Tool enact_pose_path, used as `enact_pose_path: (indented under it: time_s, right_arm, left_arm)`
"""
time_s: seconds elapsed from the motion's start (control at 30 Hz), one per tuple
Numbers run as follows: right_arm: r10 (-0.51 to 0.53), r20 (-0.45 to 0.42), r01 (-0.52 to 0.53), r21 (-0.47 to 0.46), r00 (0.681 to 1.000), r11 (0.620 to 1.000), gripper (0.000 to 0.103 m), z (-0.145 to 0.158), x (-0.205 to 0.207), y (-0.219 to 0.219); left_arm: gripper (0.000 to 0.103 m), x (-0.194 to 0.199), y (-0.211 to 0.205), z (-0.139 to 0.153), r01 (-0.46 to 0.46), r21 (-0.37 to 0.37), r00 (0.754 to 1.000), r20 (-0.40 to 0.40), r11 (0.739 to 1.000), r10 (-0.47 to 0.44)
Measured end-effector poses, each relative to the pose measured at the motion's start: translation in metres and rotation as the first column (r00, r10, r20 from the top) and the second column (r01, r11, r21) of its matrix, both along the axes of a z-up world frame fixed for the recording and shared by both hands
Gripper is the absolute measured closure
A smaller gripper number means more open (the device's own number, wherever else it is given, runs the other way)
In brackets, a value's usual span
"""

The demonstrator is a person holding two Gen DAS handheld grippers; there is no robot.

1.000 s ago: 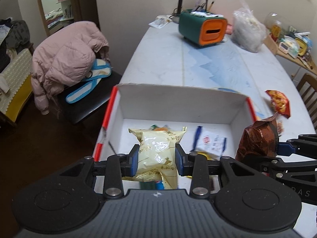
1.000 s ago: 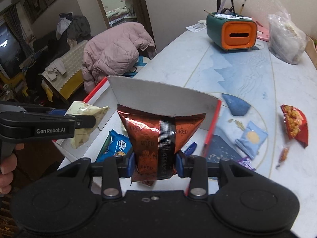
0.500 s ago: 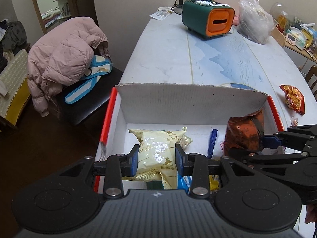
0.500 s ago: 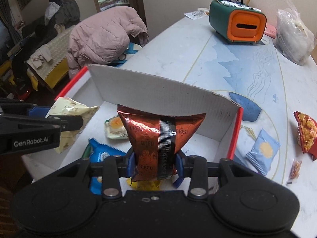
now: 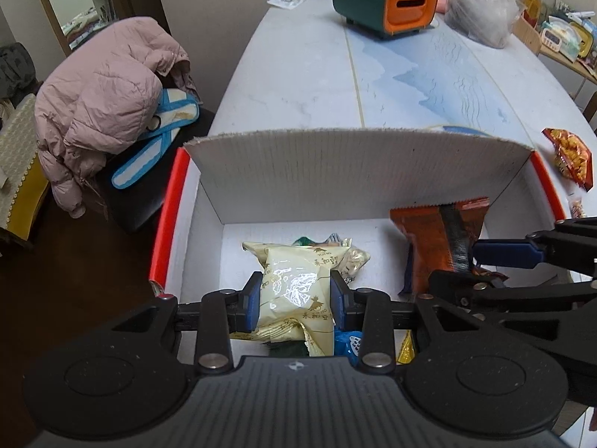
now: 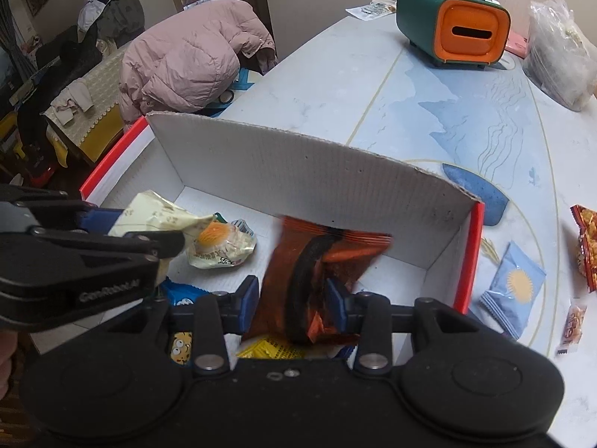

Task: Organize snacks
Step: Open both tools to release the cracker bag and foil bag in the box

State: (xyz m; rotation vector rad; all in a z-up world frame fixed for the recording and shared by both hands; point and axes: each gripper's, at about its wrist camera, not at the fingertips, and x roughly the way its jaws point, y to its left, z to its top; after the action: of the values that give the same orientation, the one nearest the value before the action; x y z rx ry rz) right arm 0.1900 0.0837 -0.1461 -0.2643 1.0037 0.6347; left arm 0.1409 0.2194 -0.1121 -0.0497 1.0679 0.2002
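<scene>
We see the left gripper (image 5: 294, 300): matte black body, two round side discs, ribbed centre plate, silver screws, blue finger pads (image 5: 250, 300). The right gripper (image 6: 291, 298) matches it. White "GenRobot.AI" lettering marks the left one's side in the right wrist view.

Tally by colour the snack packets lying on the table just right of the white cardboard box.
Light blue foil packet with a sun print: 1
Red-orange crinkly packet: 1
Small reddish packet with clear ends: 1
Total: 3
</scene>
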Motion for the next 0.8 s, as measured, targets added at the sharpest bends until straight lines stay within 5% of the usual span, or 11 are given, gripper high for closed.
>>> enact_pose_path:
  time_s: [0.37, 0.8]
  right_arm:
    - [0.006, -0.010, -0.005, 0.037, 1.000, 0.999, 0.056, 0.009, -0.010, -0.008]
    - [0.004, 0.015, -0.005, 0.089, 1.000, 0.996, 0.047, 0.029, -0.030, -0.027]
  left_arm:
    - [0.067, -0.003, -0.001, -0.007, -0.002, 0.010, 1.000, -0.016, 1.000, 0.002]
    - [0.060, -0.028, -0.008, 0.022, 0.007, 0.009, 0.999, 0.054, 1.000, -0.007]
